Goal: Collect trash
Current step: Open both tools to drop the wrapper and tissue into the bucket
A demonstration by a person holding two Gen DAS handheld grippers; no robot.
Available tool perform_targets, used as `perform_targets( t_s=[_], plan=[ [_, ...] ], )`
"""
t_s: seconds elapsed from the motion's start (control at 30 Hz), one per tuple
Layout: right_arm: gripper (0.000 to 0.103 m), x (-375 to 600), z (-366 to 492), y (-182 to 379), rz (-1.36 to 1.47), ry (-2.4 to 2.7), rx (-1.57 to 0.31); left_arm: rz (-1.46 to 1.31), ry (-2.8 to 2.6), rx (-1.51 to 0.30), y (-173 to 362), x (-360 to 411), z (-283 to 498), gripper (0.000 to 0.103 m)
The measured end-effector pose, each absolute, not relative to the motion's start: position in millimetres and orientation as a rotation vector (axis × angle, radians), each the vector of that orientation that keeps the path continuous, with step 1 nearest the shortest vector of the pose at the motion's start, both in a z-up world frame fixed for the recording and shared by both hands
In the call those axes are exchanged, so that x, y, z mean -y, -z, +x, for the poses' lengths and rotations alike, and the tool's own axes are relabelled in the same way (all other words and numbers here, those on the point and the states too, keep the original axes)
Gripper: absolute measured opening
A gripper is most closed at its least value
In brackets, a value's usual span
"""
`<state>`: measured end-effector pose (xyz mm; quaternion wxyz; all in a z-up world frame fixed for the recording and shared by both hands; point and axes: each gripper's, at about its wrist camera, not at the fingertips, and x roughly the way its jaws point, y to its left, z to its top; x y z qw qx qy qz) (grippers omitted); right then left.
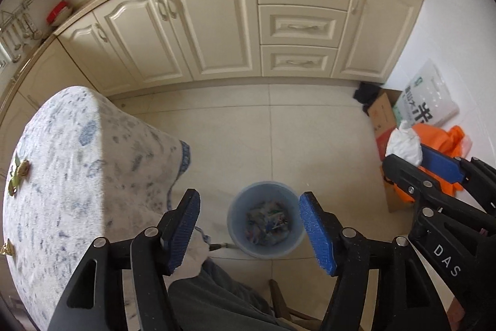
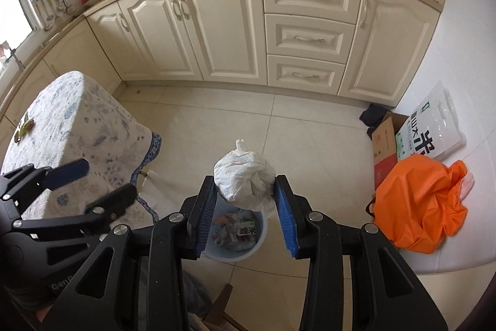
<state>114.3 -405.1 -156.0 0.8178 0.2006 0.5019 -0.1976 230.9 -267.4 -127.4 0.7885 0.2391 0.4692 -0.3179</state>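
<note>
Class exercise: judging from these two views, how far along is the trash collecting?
Done: the blue bin already holds scraps, and the left claw is open and empty. In hand: the right claw grips a white wad above the bin. Left: dropping it in.

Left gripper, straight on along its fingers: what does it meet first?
Probably the round blue plastic trash bin on the floor: it sits framed between the open left gripper fingers, nothing visible in between. Depth is unclear.

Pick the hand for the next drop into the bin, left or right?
Right. The right gripper grips the white wad directly above the blue bin. The left gripper is open and empty.
</note>
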Motion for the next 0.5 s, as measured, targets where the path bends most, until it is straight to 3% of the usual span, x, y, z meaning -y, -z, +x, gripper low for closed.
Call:
perform_targets(
  t_s=[0.27,0.3,0.33,0.4,0.5],
  plan=[
    [0.044,381.0,142.4,165.5,0.410,0.350,-1.101,0.480,0.597,-1.021,128.3,237.8,223.5,0.063],
    [0.049,377.0,147.4,167.1,0.413,0.333,-1.111,0.474,0.590,-1.023,125.0,230.5,221.4,0.063],
    [0.066,373.6,151.6,168.8,0.421,0.321,-1.124,0.468,0.578,-1.028,125.1,226.2,223.3,0.063],
    [0.080,369.1,156.2,172.3,0.424,0.339,-1.140,0.457,0.546,-1.030,122.4,216.3,224.9,0.064],
    [0.084,365.2,159.1,175.0,0.436,0.321,-1.144,0.437,0.523,-1.036,121.0,206.9,227.0,0.067]
  ],
)
